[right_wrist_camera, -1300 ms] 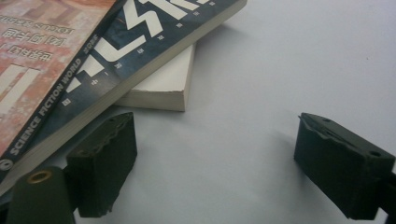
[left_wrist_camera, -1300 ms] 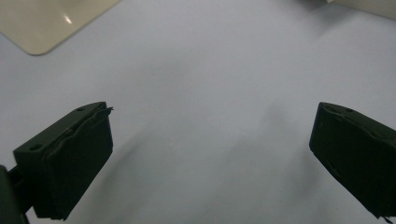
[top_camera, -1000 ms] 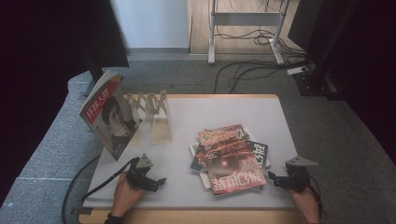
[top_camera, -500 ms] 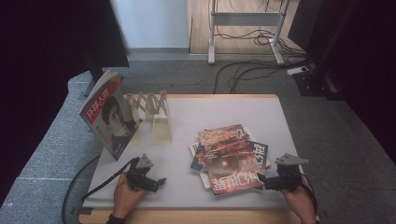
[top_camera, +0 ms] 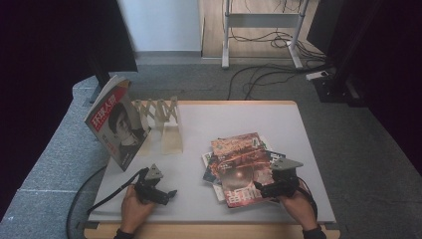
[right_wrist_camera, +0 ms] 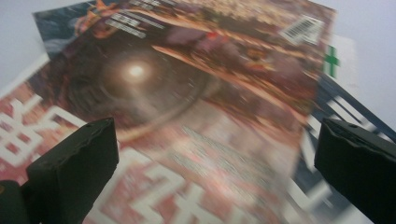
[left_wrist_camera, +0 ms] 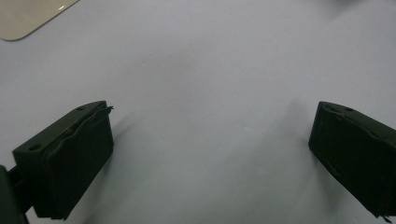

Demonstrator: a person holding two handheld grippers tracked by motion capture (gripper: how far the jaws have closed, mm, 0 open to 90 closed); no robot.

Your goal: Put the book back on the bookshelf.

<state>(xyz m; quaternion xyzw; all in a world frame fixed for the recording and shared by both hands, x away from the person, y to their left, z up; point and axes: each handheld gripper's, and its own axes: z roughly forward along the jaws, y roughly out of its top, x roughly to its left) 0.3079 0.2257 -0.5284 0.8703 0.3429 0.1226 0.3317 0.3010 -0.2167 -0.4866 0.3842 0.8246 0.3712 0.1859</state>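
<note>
A loose stack of magazines (top_camera: 239, 167) lies flat on the grey table (top_camera: 239, 117), right of centre, with a red-and-brown cover (right_wrist_camera: 196, 93) on top. My right gripper (top_camera: 261, 189) hovers over the front right part of that stack, pointing left. Its jaws have just been opening and now stand wide (right_wrist_camera: 218, 122); the top cover lies beneath them and nothing is between them. My left gripper (top_camera: 169, 195) rests near the front left edge, open (left_wrist_camera: 213, 108) over bare table. Another magazine (top_camera: 117, 127) with a red title leans upright against a wooden rack (top_camera: 164, 124).
The rack stands at the table's back left, and its pale base corner (left_wrist_camera: 23, 16) is seen in the left gripper view. Cables trail from both grippers over the front edge. Grey carpet, a metal stand (top_camera: 263, 30) and floor cables lie beyond the table.
The right hand has moved left from the table's front right edge to above the magazine stack. The left hand has stayed put.
</note>
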